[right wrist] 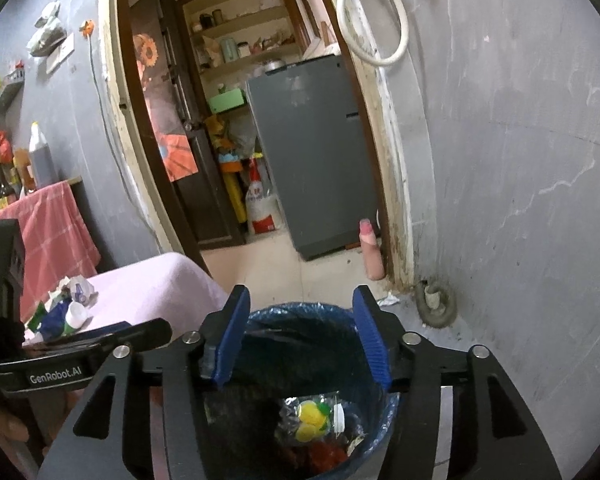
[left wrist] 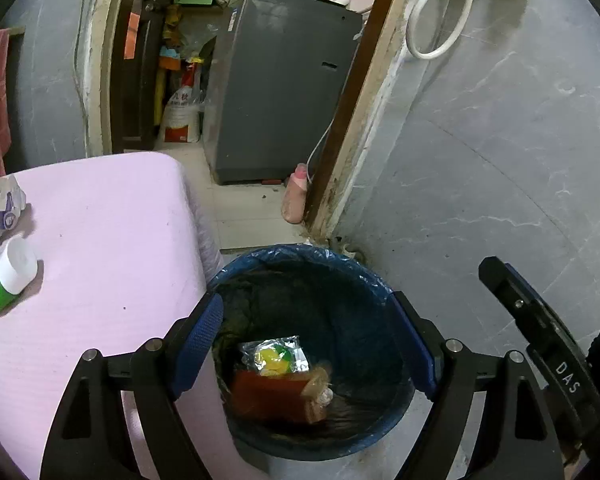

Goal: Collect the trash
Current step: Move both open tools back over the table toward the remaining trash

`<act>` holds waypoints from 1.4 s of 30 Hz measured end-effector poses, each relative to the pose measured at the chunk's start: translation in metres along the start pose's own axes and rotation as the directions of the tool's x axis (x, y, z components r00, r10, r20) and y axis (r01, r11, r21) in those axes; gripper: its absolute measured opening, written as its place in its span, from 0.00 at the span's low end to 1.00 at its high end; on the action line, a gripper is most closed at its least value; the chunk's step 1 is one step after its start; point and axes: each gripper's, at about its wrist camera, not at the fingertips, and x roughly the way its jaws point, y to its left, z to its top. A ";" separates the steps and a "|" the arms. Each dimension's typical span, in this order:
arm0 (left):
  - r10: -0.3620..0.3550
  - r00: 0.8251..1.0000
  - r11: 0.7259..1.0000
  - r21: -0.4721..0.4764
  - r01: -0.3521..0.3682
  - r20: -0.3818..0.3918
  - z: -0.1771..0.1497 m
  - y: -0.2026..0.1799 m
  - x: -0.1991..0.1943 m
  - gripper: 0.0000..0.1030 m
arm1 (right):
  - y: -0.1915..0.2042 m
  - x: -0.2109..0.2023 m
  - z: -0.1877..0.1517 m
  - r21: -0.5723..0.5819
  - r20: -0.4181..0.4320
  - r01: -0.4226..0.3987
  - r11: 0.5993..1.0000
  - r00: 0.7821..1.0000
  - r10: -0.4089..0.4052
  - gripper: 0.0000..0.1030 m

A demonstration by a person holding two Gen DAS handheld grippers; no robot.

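- More trash is left at the left edge of the pink tabletop (left wrist: 112, 240): a crumpled wrapper (left wrist: 7, 204), a white cup (left wrist: 17, 266).
- The left gripper (left wrist: 312, 344) is held wide, empty.
- A yellow-printed foil packet (left wrist: 274, 356) is already seen inside the blue-lined bin (left wrist: 364, 276).
- The right gripper (right wrist: 304, 340) is parted, nothing gripped.

Both tongs (left wrist: 312, 344) (right wrist: 300, 340) agape — empty

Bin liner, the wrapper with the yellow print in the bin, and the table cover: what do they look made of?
Bin liner: thin blue plastic film, glossy; it crinkles over the rim.
Wrapper: probably clear or foil-backed plastic; shiny, creased, reflective edges.
Table cover: looks like soft matte pink fabric or foam sheet, faintly ribbed; can't tell which.
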 end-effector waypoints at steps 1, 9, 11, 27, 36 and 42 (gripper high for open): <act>0.000 1.000 1.000 0.002 0.000 0.000 0.001 -0.001 -0.001 0.77 | 0.000 -0.001 0.000 -0.001 0.004 0.001 1.000 1.000 -0.001 0.53; 0.007 0.997 1.000 -0.001 -0.007 0.083 0.008 -0.003 -0.025 0.78 | -0.001 -0.016 0.011 0.002 0.060 0.011 1.000 0.998 -0.011 0.57; 0.020 0.993 1.000 0.007 -0.021 0.116 0.011 -0.003 -0.034 0.85 | 0.002 -0.022 0.015 -0.001 0.082 0.012 1.000 0.997 -0.012 0.62; 0.182 0.922 0.982 -0.009 -0.191 0.341 0.015 0.029 -0.118 0.98 | 0.050 -0.046 0.034 -0.039 0.197 -0.049 0.998 0.979 0.056 1.00; 0.280 0.889 0.959 -0.065 -0.276 0.362 0.004 0.075 -0.157 0.98 | 0.093 -0.041 0.036 -0.083 0.184 -0.118 0.990 0.974 0.132 1.00; 0.356 0.868 0.934 -0.117 -0.336 0.346 -0.008 0.120 -0.182 0.98 | 0.126 -0.032 0.030 -0.118 0.154 -0.166 0.979 0.971 0.184 1.00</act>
